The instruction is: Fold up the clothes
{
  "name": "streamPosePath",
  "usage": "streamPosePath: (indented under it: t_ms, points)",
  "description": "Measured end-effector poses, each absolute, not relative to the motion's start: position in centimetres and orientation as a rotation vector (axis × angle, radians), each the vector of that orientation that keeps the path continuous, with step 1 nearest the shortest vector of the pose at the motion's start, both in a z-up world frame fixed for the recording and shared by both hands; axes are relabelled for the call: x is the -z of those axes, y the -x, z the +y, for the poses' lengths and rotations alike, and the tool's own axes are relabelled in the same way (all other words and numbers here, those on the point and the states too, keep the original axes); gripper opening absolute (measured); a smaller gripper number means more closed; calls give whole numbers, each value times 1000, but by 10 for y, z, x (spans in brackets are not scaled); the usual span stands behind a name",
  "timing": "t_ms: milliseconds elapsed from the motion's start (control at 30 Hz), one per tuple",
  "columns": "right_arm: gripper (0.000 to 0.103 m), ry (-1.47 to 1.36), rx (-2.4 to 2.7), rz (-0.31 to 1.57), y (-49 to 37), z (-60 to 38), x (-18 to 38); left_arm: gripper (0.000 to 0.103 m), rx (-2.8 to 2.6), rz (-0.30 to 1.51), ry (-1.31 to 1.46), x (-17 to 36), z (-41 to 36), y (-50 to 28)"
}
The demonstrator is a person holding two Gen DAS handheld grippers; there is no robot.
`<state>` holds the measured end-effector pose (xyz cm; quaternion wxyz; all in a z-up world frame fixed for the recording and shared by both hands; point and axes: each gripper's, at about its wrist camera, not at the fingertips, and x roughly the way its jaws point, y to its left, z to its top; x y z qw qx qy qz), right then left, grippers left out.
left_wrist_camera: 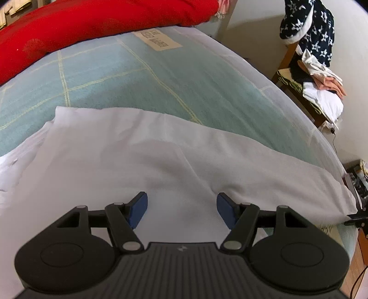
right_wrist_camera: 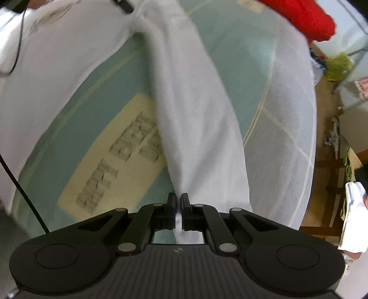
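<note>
A white garment (left_wrist_camera: 142,156) lies spread across the near part of a bed with a teal checked cover (left_wrist_camera: 128,82). My left gripper (left_wrist_camera: 181,207) hovers just over the white cloth, open, blue pads apart with nothing between them. In the right wrist view the same white garment (right_wrist_camera: 197,115) runs as a long strip away from my right gripper (right_wrist_camera: 179,207), which is shut on its edge; the cloth is lifted above the teal cover (right_wrist_camera: 103,96) and blurred by motion.
A red blanket (left_wrist_camera: 92,20) lies along the far side of the bed. A wooden chair (left_wrist_camera: 299,76) at the right holds folded clothes and a navy star-patterned garment (left_wrist_camera: 310,30). A cream printed label (right_wrist_camera: 115,161) sits on the cover. Wooden floor (right_wrist_camera: 322,128) lies beyond the bed's right edge.
</note>
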<state>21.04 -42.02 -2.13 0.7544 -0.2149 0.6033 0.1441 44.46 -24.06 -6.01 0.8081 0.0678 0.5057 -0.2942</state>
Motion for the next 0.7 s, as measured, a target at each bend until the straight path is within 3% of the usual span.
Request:
streamPosePath:
  t_ms: [200, 433, 533, 700]
  points:
    - [17, 349, -316, 1318, -211, -428, 12, 67, 648, 1073, -176, 58, -245, -441]
    - [23, 206, -218, 1186, -244, -460, -3, 67, 651, 1076, -175, 59, -248, -438]
    - [31, 183, -190, 1132, -268, -475, 3, 67, 651, 1080, -171, 59, -248, -438]
    - [32, 131, -262, 1155, -285, -482, 22, 67, 647, 1085, -176, 59, -246, -436]
